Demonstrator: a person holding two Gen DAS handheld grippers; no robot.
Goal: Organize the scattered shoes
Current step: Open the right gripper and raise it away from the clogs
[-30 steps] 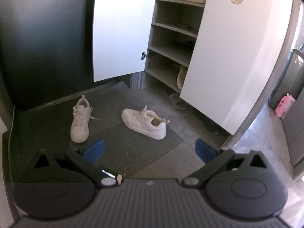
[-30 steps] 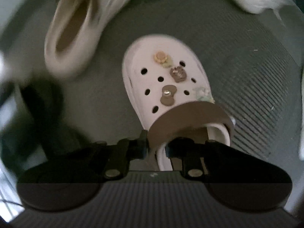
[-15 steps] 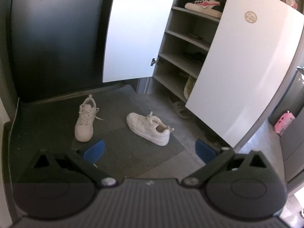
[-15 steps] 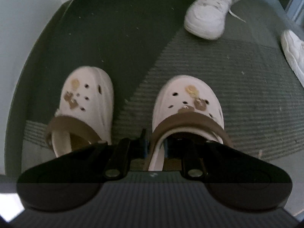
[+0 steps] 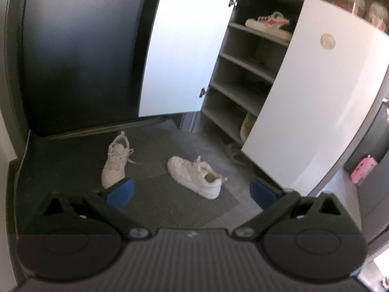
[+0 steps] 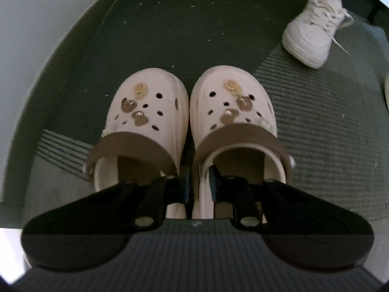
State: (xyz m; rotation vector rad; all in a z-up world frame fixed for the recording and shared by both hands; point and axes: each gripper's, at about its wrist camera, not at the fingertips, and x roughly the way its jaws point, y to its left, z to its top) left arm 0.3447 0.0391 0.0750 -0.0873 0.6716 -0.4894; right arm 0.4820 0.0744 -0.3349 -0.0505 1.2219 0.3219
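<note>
In the right wrist view two pale pink clogs with brown straps and charms stand side by side, toes pointing away. My right gripper [image 6: 199, 185] is shut on the inner side wall of the right clog [image 6: 231, 102], close beside the left clog [image 6: 150, 102]. A white sneaker [image 6: 313, 36] lies at the top right. In the left wrist view my left gripper [image 5: 192, 192] is open and holds nothing, high above the floor. Beyond it lie one white sneaker [image 5: 115, 160] and a second white sneaker [image 5: 194, 177].
A shoe cabinet [image 5: 243, 73] with both white doors open stands behind the sneakers, with a red and white shoe [image 5: 267, 24] on its top shelf. A sandal [image 5: 234, 153] lies at its foot. A ribbed doormat [image 6: 328, 112] covers the dark floor. A pink thing [image 5: 363, 170] sits far right.
My right gripper has brought its clog in beside the other clog, so the two now stand as a pair. My left gripper has drawn back and risen, showing more of the cabinet.
</note>
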